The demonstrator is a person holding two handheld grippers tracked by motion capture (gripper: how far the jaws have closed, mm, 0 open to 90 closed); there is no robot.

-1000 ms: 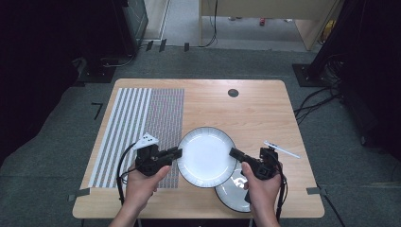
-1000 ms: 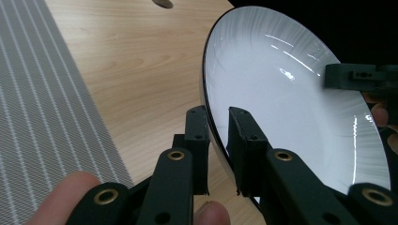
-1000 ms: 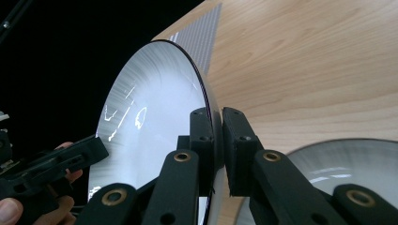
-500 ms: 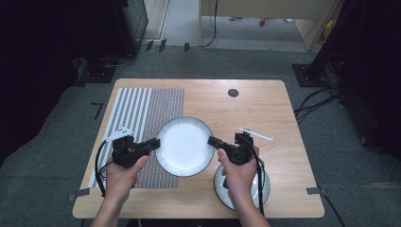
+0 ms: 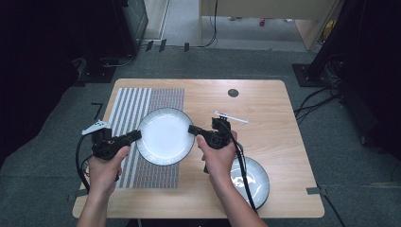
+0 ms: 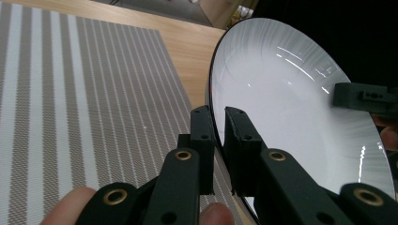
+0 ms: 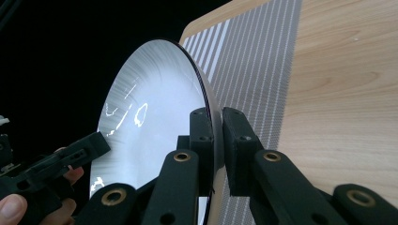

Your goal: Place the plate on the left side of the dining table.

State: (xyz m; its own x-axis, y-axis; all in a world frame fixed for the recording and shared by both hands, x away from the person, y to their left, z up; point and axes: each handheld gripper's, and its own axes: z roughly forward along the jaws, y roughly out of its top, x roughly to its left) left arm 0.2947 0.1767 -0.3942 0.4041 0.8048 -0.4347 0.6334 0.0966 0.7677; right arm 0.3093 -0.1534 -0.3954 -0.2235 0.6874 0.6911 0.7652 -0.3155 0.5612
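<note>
Plate (image 5: 165, 136): white with a dark rim, nothing on it, held over the striped mat (image 5: 142, 113) on the table (image 5: 265, 109).
Left gripper (image 5: 136, 135): jaws just closing in, pinching the plate's left rim.
Right gripper (image 5: 193, 129): pinching the opposite rim.
Second plate (image 5: 255, 177): near table corner, bare.
Writing: none readable.
</note>
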